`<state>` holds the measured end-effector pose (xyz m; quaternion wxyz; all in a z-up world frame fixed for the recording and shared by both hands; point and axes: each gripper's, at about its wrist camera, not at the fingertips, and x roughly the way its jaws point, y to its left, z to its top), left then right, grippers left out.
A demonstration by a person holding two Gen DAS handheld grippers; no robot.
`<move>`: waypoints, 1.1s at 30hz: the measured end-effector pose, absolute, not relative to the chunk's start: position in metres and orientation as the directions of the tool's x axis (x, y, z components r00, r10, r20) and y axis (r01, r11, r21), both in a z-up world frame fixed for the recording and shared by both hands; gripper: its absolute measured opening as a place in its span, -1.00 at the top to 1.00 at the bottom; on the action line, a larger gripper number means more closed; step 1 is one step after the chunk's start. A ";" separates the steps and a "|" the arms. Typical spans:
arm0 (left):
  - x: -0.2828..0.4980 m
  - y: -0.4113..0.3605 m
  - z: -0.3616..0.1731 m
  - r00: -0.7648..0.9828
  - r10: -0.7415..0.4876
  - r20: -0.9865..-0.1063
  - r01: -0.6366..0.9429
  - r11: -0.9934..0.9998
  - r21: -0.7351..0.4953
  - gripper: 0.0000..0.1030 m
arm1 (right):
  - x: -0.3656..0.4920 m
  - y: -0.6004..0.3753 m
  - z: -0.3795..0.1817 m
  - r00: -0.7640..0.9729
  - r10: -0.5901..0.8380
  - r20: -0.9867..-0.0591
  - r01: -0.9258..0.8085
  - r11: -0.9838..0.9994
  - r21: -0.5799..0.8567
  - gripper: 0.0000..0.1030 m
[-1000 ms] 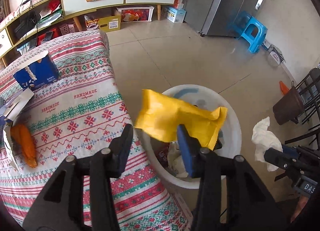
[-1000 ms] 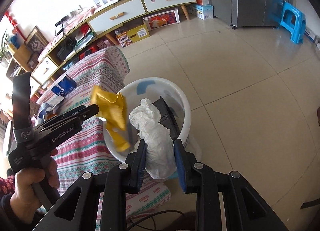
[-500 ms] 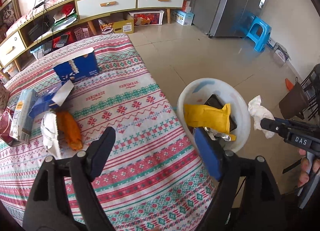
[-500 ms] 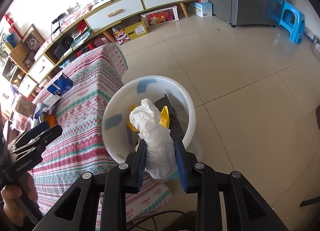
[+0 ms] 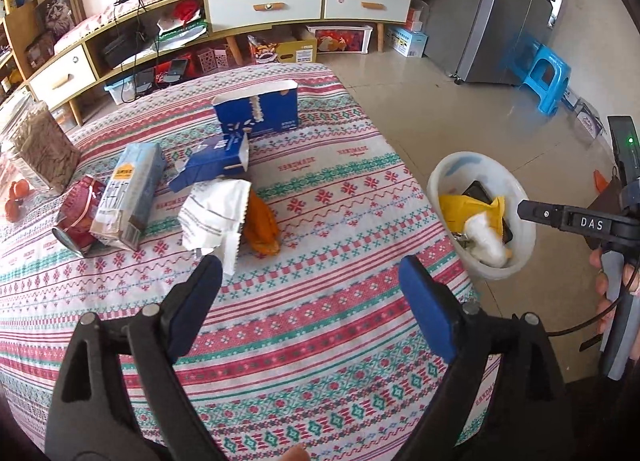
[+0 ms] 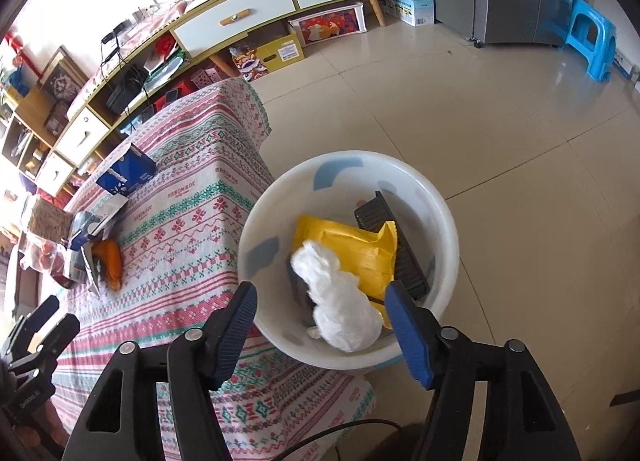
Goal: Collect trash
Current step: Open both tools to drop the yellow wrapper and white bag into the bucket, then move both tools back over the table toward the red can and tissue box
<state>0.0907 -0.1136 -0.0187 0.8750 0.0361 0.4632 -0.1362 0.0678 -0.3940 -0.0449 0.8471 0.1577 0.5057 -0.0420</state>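
A white bin (image 6: 444, 221) stands on the floor beside the table; it also shows in the left wrist view (image 5: 440, 177). Inside lie a yellow wrapper (image 6: 360, 249), a crumpled white tissue (image 6: 340, 301) and a black tray (image 6: 400, 253). My right gripper (image 6: 324, 321) is open and empty just above the bin. My left gripper (image 5: 312, 293) is open and empty above the patterned tablecloth (image 5: 320, 221). On the table lie a white-and-orange wrapper (image 5: 224, 213), a torn blue box (image 5: 216, 165), a blue carton (image 5: 256, 113), a milk carton (image 5: 128, 193) and a red can (image 5: 76, 217).
A jar of dry food (image 5: 40, 149) stands at the table's left. A long TV cabinet (image 5: 240, 13) runs along the back wall, a grey fridge (image 5: 500, 13) and a blue stool (image 5: 548, 77) stand at the right. Tiled floor (image 6: 500, 121) surrounds the bin.
The yellow wrapper left my left gripper and landed in the bin. My right gripper opened and the tissue dropped into the bin. My left gripper moved back over the table.
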 end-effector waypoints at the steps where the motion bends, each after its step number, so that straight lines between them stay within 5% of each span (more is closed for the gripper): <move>1: 0.091 -0.109 -0.019 0.535 -0.201 -0.821 0.265 0.962 -0.063 -0.75 | 0.069 -0.390 -0.044 0.485 0.088 -0.870 0.227 0.948 0.223 -0.34; 23: 0.137 0.026 -0.019 0.515 -0.035 -0.856 0.048 0.999 -0.012 -0.77 | 0.111 -0.273 -0.039 0.456 0.104 -0.884 0.056 0.988 0.146 -0.55; 33: 0.176 0.093 -0.046 0.457 -0.049 -0.888 -0.077 0.993 -0.095 -0.77 | 0.142 -0.219 -0.044 0.433 0.143 -0.890 -0.015 0.988 0.152 -0.56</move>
